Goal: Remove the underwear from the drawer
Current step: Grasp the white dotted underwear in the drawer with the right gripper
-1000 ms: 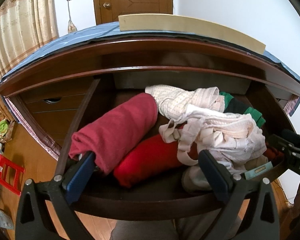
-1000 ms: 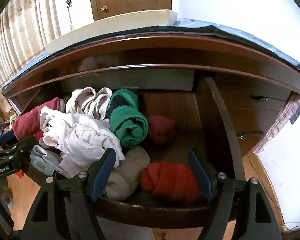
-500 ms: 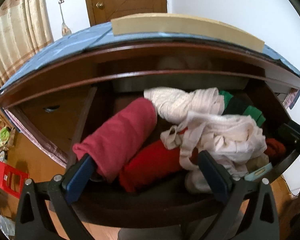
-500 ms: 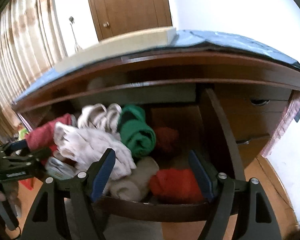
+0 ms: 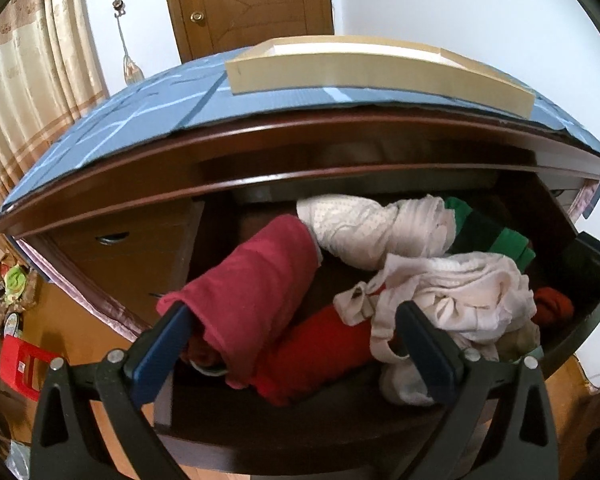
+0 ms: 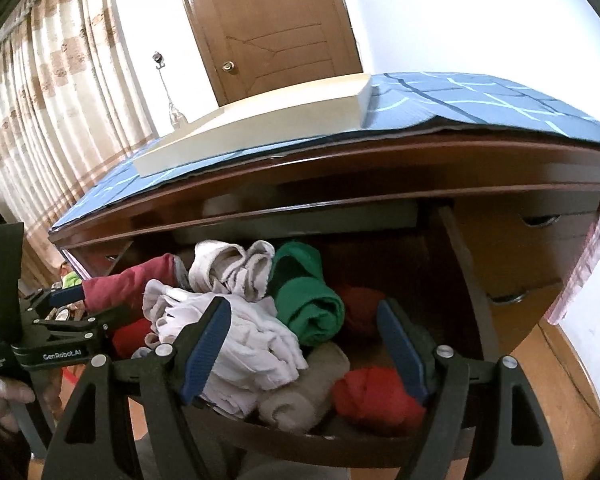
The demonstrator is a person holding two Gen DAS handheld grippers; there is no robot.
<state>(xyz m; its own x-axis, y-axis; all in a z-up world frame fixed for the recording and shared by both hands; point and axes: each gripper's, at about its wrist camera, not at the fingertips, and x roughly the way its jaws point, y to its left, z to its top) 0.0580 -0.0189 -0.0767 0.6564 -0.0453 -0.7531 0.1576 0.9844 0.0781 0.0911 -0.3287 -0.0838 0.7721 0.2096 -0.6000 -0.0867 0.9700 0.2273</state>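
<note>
Both the left hand-held gripper [image 5: 292,344] and the right hand-held gripper [image 6: 304,344] stand open, holding nothing, above the drawer [image 6: 456,276]. Only the right view shows the orange roll [image 6: 376,396] between its fingers.

Dark brown wooden drawer [image 5: 308,432] looks glossy, proper varnished. Rolled maroon cloth [image 5: 256,292] and green knit roll [image 6: 308,300] are soft and matt; the crumpled white garment [image 6: 240,340] looks thin, cottony.

Open drawer [image 5: 300,432] – rolled underwear [image 5: 260,292] inside; dresser top [image 5: 140,120] – cream tray [image 5: 380,76].
</note>
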